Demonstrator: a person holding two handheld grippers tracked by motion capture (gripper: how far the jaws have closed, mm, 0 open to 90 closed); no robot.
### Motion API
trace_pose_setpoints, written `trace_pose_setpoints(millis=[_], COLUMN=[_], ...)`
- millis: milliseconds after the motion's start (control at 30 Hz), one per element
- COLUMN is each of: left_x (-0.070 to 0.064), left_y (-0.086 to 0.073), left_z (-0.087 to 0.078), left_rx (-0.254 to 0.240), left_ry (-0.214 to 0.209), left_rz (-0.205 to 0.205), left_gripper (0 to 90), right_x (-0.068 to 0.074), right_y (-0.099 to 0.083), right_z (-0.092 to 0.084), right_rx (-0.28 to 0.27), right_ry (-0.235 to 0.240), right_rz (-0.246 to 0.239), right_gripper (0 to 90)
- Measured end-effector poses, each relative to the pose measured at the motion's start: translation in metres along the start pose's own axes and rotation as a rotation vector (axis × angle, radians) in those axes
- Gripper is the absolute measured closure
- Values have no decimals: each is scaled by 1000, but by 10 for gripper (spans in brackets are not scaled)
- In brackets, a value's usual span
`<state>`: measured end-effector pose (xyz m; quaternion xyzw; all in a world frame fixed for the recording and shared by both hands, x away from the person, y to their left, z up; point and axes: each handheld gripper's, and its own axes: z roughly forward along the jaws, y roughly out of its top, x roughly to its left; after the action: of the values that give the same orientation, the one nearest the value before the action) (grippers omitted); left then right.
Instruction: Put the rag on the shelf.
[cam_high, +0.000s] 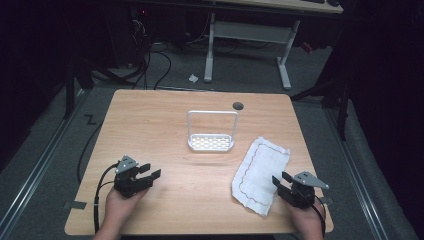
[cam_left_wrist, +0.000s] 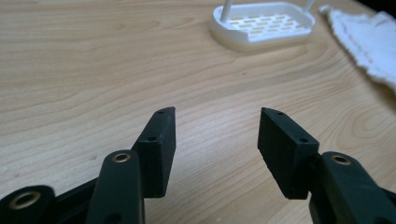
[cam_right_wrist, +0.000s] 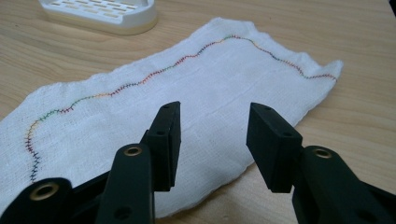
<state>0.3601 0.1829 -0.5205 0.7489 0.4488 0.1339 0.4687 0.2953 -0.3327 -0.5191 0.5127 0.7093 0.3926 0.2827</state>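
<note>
Rack (cam_high: 211, 142) just beside cloth (cam_high: 260, 172).

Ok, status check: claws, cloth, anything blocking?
Left claw open, empty. Right claw open at cloth edge, no grip. Rack beyond, clear of path.

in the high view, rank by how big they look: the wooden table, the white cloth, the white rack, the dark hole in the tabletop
1. wooden table, by far the largest.
2. white cloth.
3. white rack; with its upright handle it covers nearly as much as the cloth, so this order is unsure, and the cloth lies nearer the camera.
4. dark hole, the smallest.
</note>
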Motion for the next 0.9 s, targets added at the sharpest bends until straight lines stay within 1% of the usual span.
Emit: trace_pose_setpoints(millis=[67, 133, 167, 267, 400, 433, 500, 533, 567, 600, 700, 767, 800, 833, 900], left_x=[0, 1, 1, 0, -1, -1, 0, 0, 1, 1, 2, 2, 2, 3, 3], left_y=[0, 0, 0, 0, -1, -1, -2, -3, -3, -3, -2, -3, -3, -3, -3], left_z=[2, 3, 3, 5, 7, 7, 8, 9, 10, 10, 9, 8, 7, 7, 7], left_rx=[13, 7, 1, 10, 21, 22, 25, 28, 30, 30, 26, 21, 19, 14, 14], left_ry=[18, 14, 16, 25, 29, 29, 21, 18, 17, 17, 17, 13, 11, 1, -11], left_rz=[20, 4, 4, 15, 17, 16, 5, 0, -5, -7, -11, -12, -16, -27, -33], left_gripper=[472, 472, 471, 471, 465, 464, 464, 464, 465, 465, 464, 466, 473, 481, 485], right_x=[0, -1, -3, -5, -4, -5, -6, -6, -6, -7, -14, -21, -22, -22, -20], right_y=[-3, -4, -4, -5, -3, -1, 7, 12, 16, 21, 31, 32, 30, 28, 28], right_z=[1, 1, 1, -1, -1, 0, 4, 8, 12, 19, 45, 65, 69, 73, 72], right_rx=[10, 16, 14, 3, -4, -8, -1, 4, 14, 26, 69, 126, 148, 147, 149], right_ry=[-4, -2, -2, 8, 18, 24, 53, 55, 51, 45, 22, -8, -7, -1, 8], right_rz=[-6, -1, 0, 12, 9, 7, 7, -11, -28, -45, -29, -18, -16, -18, -22], right_gripper=[576, 581, 583, 583, 600, 629, 800, 864, 900, 900, 900, 900, 900, 900, 900])
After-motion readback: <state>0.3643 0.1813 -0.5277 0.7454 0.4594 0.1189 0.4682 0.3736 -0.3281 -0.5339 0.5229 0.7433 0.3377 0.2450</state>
